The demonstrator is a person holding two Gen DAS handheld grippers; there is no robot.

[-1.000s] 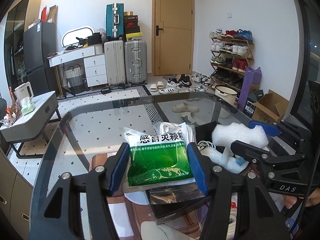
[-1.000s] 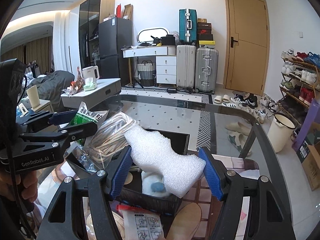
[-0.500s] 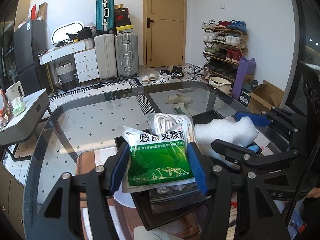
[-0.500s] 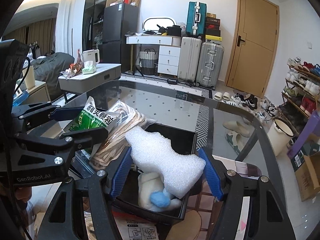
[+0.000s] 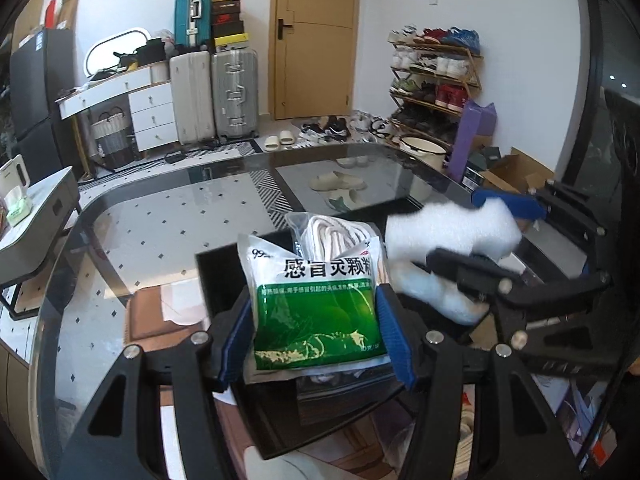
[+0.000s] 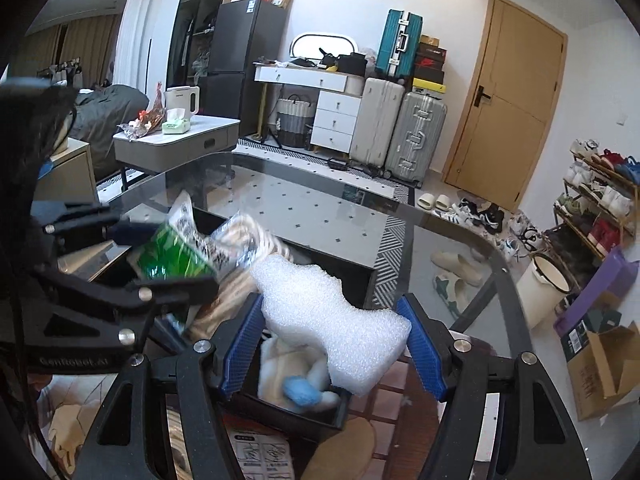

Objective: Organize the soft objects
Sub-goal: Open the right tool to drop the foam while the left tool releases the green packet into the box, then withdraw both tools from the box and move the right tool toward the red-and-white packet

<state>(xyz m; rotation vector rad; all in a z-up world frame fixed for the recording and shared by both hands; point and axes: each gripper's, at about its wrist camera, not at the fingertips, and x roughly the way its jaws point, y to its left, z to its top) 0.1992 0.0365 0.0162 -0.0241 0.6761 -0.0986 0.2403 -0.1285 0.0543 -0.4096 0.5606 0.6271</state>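
Both grippers have come lower and closer over the black bin since the earlier pictures, and the green packet now hangs right above it. From the left wrist view, the left gripper [image 5: 316, 330] squeezes the green packet [image 5: 316, 308] between its two blue pads, so it is closed on the packet. Behind the packet sits a clear bag of white rope [image 5: 336, 232], and it leans up out of the black bin [image 5: 218, 280]. To the right, the right gripper [image 5: 492, 232] holds a white foam piece [image 5: 452, 232], near the packet but not touching it. The bin rests on the glass table [image 5: 168, 220]. From the right wrist view, the right gripper [image 6: 334, 326] pinches the white foam piece [image 6: 332, 320] between its blue pads, just over the bin [image 6: 304, 412]. Down in the bin lies a white soft toy with a blue ball part [image 6: 300, 390]. On the left, the left gripper [image 6: 160, 256] holds the green packet [image 6: 176, 252], which looks blurry. The bag of rope [image 6: 240, 248] pokes up beside it.
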